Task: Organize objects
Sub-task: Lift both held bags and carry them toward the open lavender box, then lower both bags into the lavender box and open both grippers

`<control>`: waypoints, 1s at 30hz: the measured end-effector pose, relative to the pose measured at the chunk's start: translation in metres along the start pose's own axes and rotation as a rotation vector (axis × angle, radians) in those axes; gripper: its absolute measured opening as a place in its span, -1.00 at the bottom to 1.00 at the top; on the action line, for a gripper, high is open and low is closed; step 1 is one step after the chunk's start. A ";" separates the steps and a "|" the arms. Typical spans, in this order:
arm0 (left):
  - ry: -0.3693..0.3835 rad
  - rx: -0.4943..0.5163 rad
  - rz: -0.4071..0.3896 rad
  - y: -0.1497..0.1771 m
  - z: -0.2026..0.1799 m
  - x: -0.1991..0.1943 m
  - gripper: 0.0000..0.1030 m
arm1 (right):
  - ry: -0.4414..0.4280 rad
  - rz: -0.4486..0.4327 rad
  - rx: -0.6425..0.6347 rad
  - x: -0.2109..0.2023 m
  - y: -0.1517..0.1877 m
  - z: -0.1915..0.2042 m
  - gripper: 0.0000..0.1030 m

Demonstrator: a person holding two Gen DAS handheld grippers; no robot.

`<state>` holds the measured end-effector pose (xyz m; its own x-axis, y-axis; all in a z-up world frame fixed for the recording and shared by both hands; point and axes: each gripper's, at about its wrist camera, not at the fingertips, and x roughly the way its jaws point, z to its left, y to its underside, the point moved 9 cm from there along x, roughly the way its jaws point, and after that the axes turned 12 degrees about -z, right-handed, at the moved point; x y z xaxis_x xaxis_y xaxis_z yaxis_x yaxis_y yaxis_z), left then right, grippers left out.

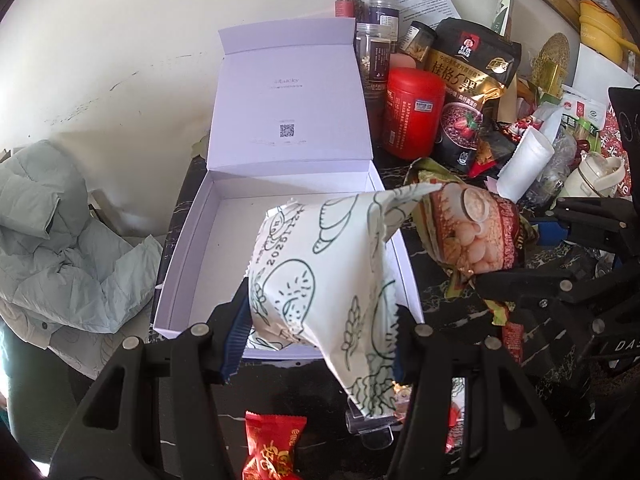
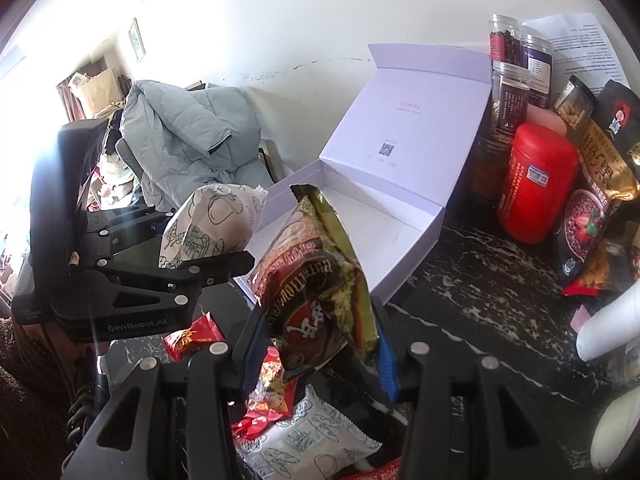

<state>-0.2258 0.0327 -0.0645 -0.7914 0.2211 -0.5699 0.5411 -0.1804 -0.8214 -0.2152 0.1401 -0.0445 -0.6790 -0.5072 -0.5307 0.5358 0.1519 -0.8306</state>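
A white snack packet with green line drawings [image 1: 320,272] hangs in the air, and my left gripper [image 1: 320,336] is shut on it just in front of the open white box [image 1: 188,272]. The box stands empty, its lid tilted back against the wall. My right gripper [image 2: 316,344] is shut on a red, brown and gold snack packet [image 2: 316,280], held up beside the box [image 2: 404,256]. In the right wrist view the left gripper [image 2: 224,268] and its white packet [image 2: 208,224] show at the left. The left wrist view has the gold packet [image 1: 472,232] on its right.
Red can [image 1: 412,112], black-and-gold cereal bag [image 1: 472,88] and clear jars [image 1: 376,60] crowd the black marble counter [image 2: 472,280] right of the box. Loose red sweets [image 1: 272,448] and another white packet [image 2: 316,436] lie below the grippers. A pale green jacket [image 1: 52,232] lies left of the counter.
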 end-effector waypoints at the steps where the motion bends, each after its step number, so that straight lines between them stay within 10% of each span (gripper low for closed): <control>1: -0.001 0.000 -0.001 -0.002 0.002 0.003 0.03 | 0.001 -0.001 0.003 0.003 -0.002 -0.002 -0.08; 30: -0.011 0.029 0.041 -0.035 0.053 0.085 0.03 | -0.001 0.045 -0.063 0.079 -0.054 -0.023 -0.08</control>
<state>-0.3270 0.0073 -0.0834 -0.7721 0.2020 -0.6025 0.5647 -0.2168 -0.7963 -0.3091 0.1119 -0.0455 -0.6542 -0.4996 -0.5678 0.5333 0.2277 -0.8147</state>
